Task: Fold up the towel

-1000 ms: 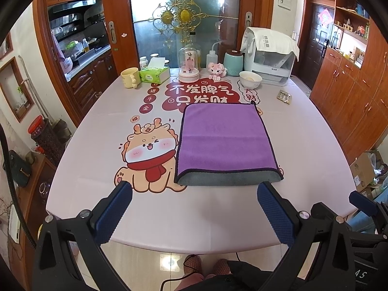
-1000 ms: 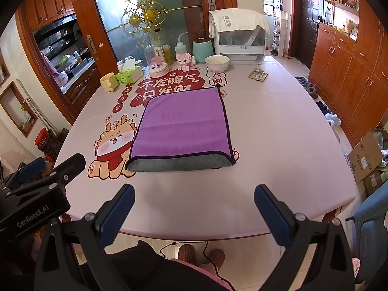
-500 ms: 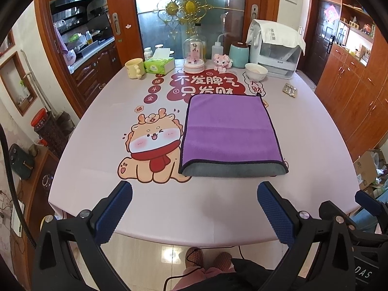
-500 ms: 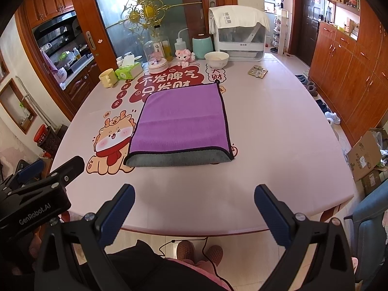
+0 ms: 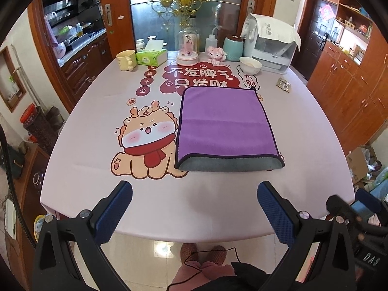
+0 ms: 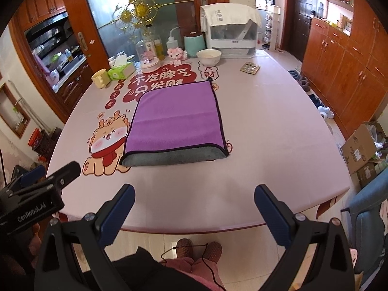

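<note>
I'm looking over a pink table in a room of red-brown wooden cabinets, its cloth printed with a cartoon dragon and large Chinese characters on a red cloud. Along the far edge I see a yellow mug, a green tissue box with a sheet sticking up, a glass dome over a pink figure, a squeeze bottle, a teal canister and a white bowl; what the bowl holds I cannot tell. The body of my left gripper reads "GenRobot.AI" in the right view. The purple towel, folded with a grey strip showing at its near edge, lies flat mid-table, well ahead of both claws. Left gripper and right gripper each hang over the near table edge, fingers spread wide, gripping nothing.
</note>
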Tool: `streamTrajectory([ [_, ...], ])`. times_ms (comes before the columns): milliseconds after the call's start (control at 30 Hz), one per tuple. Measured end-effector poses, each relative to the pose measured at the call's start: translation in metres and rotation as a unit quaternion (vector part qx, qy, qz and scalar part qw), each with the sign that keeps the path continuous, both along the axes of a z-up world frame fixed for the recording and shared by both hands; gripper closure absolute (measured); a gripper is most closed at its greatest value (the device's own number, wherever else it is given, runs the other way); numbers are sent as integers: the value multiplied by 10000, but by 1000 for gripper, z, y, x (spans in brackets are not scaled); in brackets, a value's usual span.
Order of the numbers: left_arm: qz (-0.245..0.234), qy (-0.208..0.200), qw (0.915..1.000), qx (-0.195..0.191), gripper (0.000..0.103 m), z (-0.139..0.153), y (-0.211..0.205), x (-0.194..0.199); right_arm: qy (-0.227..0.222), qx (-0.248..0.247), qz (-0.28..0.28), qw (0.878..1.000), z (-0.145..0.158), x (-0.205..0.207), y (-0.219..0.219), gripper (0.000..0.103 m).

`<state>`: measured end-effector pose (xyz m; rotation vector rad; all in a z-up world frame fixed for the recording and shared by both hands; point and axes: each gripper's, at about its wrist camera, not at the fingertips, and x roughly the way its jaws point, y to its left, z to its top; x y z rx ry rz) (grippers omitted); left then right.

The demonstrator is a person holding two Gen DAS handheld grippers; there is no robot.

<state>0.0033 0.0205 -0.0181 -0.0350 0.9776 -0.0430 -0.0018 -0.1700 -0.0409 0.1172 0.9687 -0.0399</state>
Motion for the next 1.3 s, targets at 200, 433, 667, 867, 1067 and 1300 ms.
streamTrajectory([
  [200, -218, 60, 9997, -1, 1, -3, 7, 10, 1, 60, -245, 9997, -1, 6, 0, 4],
  [433, -592, 48, 9982, 14, 1, -4, 9, 23, -84, 42, -410, 9991, -4, 14, 3, 4],
  [667, -807, -19, 9966, 141, 1, -11, 8, 38, -242, -9, -277, 9993, -8, 24, 5, 4],
  [867, -949, -50, 9952, 231, 1, -20, 3, 51, -285, -9, -101, 9995, -14, 39, 1, 4],
  [1067, -1019, -30, 9946, 189, 1, -32, -4, 72, -286, 39, 283, 9992, -29, 64, -7, 4],
  [1300, -1102, 34, 9938, 174, 1, -53, -14, 103, -206, 124, 834, 9962, -52, 96, -18, 8],
])
